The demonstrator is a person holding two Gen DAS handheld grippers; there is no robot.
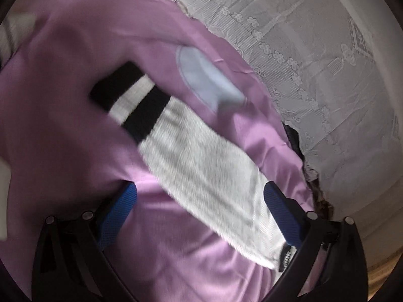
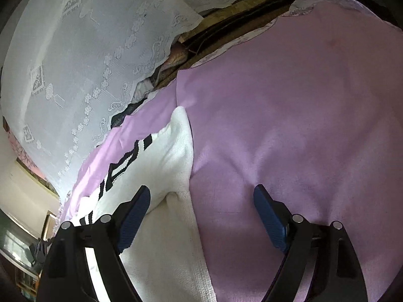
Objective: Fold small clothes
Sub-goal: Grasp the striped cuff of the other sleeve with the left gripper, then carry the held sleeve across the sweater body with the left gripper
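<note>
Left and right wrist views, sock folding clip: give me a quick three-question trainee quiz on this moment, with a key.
1. True or false: the left gripper is shut on the white sock.
2. Multiple choice: what does the white sock lie on? A) bare wood B) the purple cloth C) the white lace cloth
3. Fill in: the sock's cuff has black and ____ stripes.

Key
1. False. Its jaws stand apart, with the sock lying between the blue pads; the right gripper is open too.
2. B.
3. White.
</note>
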